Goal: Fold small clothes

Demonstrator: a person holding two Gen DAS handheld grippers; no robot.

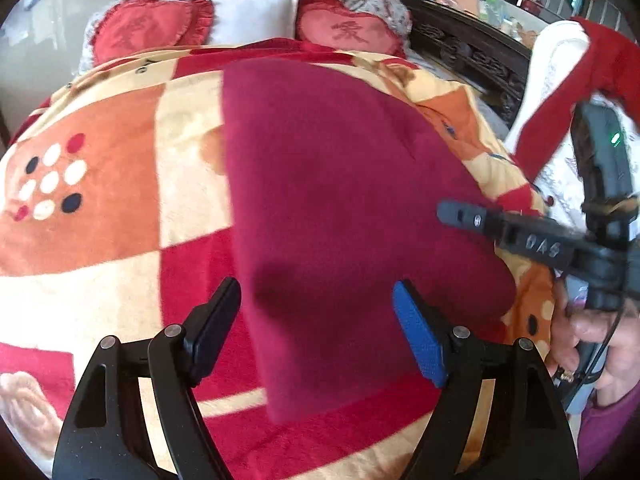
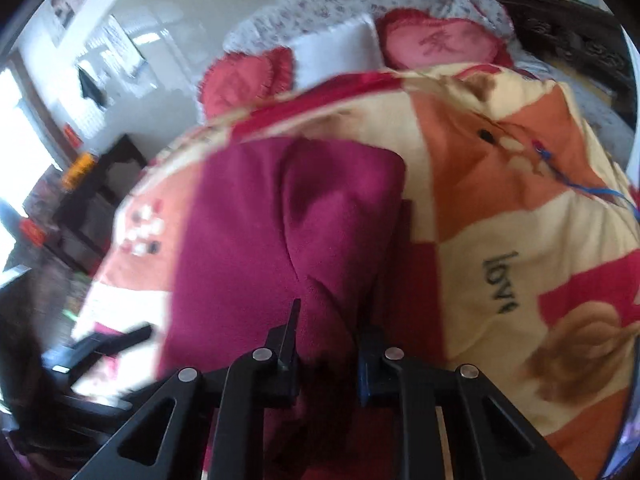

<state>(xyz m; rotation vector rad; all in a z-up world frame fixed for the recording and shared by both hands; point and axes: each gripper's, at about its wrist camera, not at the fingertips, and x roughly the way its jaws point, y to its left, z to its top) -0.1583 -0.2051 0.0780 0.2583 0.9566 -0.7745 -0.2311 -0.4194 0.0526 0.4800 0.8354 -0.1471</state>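
Observation:
A maroon fleece cloth (image 1: 340,180) lies folded into a long strip on the checked blanket (image 1: 120,240). My left gripper (image 1: 316,292) hovers just above its near end, open wide, black pad on the left and blue pad on the right, nothing pinched. My right gripper (image 1: 460,214) reaches in from the right edge of the cloth, held by a person's hand (image 1: 592,340). In the right wrist view the right gripper (image 2: 332,320) has its jaws narrow, with the maroon cloth (image 2: 280,220) bunched between them. That view is blurred.
The blanket (image 2: 500,200) covers a bed. Red heart cushions (image 1: 348,34) and a white pillow (image 1: 252,16) sit at its head. A dark carved bed frame (image 1: 472,52) runs along the right, with a red and white garment (image 1: 560,92) beside it. Dark furniture (image 2: 92,200) stands left of the bed.

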